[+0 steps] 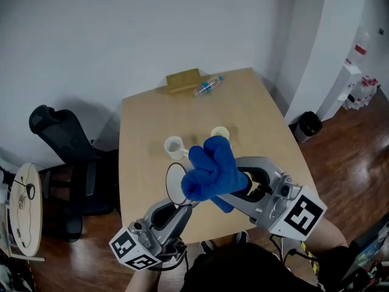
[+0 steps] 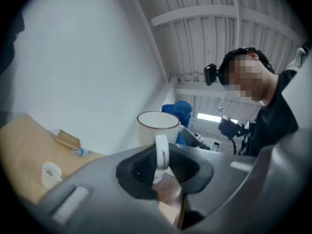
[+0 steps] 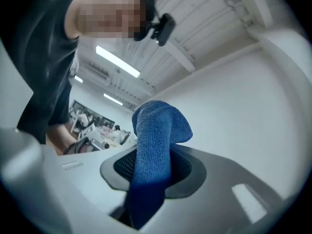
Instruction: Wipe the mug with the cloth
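Left claw (image 2: 161, 165) clamped on one mug (image 1: 175, 183) by handle, right claw (image 3: 152, 167) clamped on one blue cloth (image 1: 209, 166).
Table (image 1: 261, 114): two small cups, left cup (image 1: 174, 146) and right cup (image 1: 220, 132), one bottle (image 1: 208, 87).

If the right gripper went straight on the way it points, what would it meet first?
Likely the mug held by the left gripper, with its own cloth touching first, though depth is hard to judge.

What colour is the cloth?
Blue. The cloth shows best in the right gripper view.
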### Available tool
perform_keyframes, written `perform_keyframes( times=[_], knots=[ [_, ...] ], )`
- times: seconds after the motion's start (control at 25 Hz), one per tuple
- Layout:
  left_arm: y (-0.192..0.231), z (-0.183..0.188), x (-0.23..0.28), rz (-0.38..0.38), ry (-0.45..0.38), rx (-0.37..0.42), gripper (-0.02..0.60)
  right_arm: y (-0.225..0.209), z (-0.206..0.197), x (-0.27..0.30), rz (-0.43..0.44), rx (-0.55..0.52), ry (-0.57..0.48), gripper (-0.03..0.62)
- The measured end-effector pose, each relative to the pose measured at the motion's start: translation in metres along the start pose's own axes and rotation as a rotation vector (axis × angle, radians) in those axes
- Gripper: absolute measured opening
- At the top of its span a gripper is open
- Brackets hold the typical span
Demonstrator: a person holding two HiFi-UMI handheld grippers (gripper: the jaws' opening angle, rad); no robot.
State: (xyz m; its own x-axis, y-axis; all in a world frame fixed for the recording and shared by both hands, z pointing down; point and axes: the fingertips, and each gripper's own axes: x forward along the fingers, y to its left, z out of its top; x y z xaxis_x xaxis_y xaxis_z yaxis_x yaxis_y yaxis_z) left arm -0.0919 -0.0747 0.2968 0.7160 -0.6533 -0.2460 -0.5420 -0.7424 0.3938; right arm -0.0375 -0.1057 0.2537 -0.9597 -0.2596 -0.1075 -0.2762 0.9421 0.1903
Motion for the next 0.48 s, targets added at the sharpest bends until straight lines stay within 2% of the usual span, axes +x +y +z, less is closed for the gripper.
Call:
perform_keyframes(
  times=[0.08,0.2,0.32,0.4,0.48],
  knots=[
    [-0.011,-0.002,-0.003,-0.07,0.024,0.013,0.063,-0.014,0.007,0.0,0.066,0.226,-0.052,0.12],
    [-0.035,-0.005,-0.01,-0.215,0.039,-0.006,0.063,-0.027,-0.002,0.0,0.229,0.481,-0.097,0.12],
    [-0.059,-0.014,-0.022,-0.369,0.061,-0.022,0.063,-0.011,-0.016,-0.003,0.509,0.869,-0.118,0.12],
    [-0.071,-0.018,-0.027,-0.445,0.065,-0.033,0.063,0.006,-0.019,-0.007,0.696,1.125,-0.172,0.12],
    [-0.082,-0.018,-0.027,-0.493,0.057,-0.044,0.063,0.018,-0.024,-0.007,0.808,1.343,-0.234,0.12]
  ],
)
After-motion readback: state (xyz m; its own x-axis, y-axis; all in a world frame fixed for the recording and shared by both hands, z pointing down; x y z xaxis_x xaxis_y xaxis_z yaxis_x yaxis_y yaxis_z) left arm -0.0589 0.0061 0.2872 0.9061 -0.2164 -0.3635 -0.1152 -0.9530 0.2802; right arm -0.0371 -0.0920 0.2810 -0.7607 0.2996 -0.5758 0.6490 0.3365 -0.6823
